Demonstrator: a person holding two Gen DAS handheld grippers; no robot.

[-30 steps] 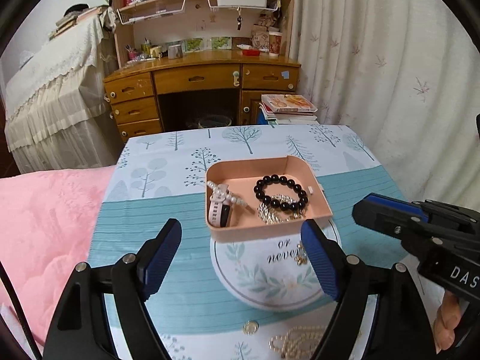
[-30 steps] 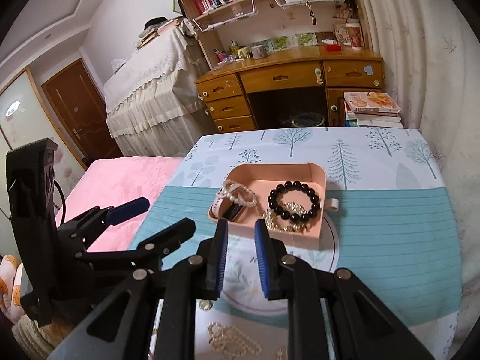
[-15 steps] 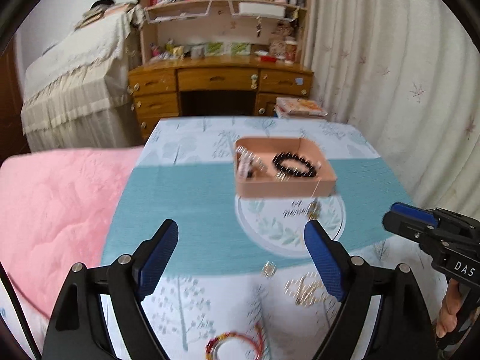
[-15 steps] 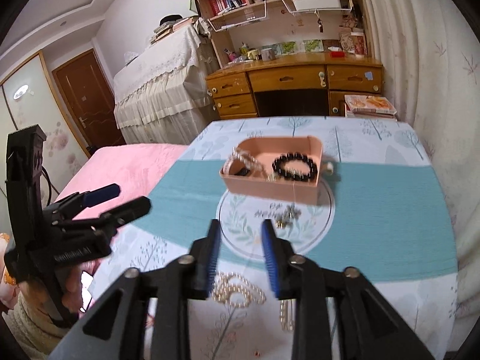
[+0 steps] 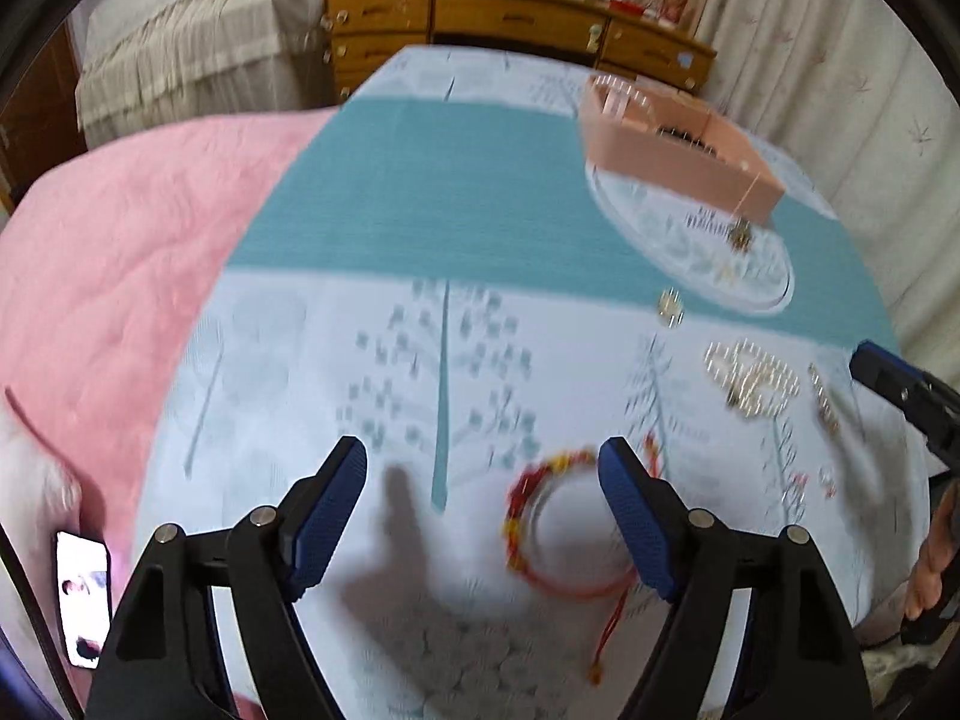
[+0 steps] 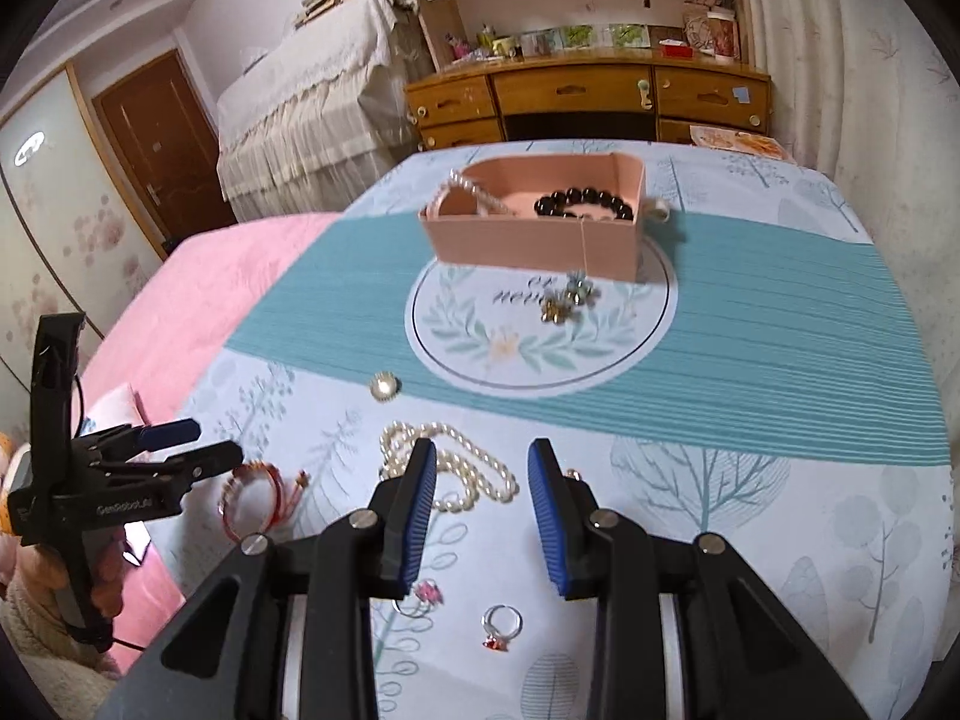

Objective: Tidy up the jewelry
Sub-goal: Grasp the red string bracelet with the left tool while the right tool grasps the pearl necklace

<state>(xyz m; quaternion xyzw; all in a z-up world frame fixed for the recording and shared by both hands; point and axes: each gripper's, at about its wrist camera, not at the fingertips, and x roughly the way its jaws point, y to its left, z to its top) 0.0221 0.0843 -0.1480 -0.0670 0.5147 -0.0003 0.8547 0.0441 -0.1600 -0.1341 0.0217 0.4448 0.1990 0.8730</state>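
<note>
**Both grippers over loose jewelry at the near end of the table**

While the left wrist view is smeared by blur, I can make out my left gripper (image 5: 483, 510) spread wide and holding nothing, low over the tree-printed tablecloth (image 5: 420, 360). At the far left of that view a phone (image 5: 84, 588) lies with its screen lit, next to the pink bedspread (image 5: 120, 240). A red and yellow string bracelet (image 5: 564, 528) lies flat on the cloth just inside the right finger (image 5: 636, 528), much nearer to it than to the left one; whether the finger touches the bracelet I cannot tell.

Moving right, through the right wrist camera, I see the same bracelet beside the left gripper's tips, and then a small round pearl brooch (image 6: 384, 387) at the edge of the teal band. My right gripper (image 6: 480, 510) is parted with nothing between the fingers, poised above the pearl necklace (image 6: 450, 468), which lies in a loose heap on the cloth; its left finger hides part of the strand. Below the fingers lie a pink-stone ring (image 6: 423, 597) and, to its right, a red-stone ring (image 6: 501, 627).

Farther back, the pink tray (image 6: 534, 240) sits at the far rim of the round printed medallion, with a black bead bracelet (image 6: 585, 207) inside and a pearl strand (image 6: 474, 192) draped over its left wall. A thin chain hangs down the tray's front wall to a small gold and blue charm cluster (image 6: 567, 300) on the medallion.
</note>
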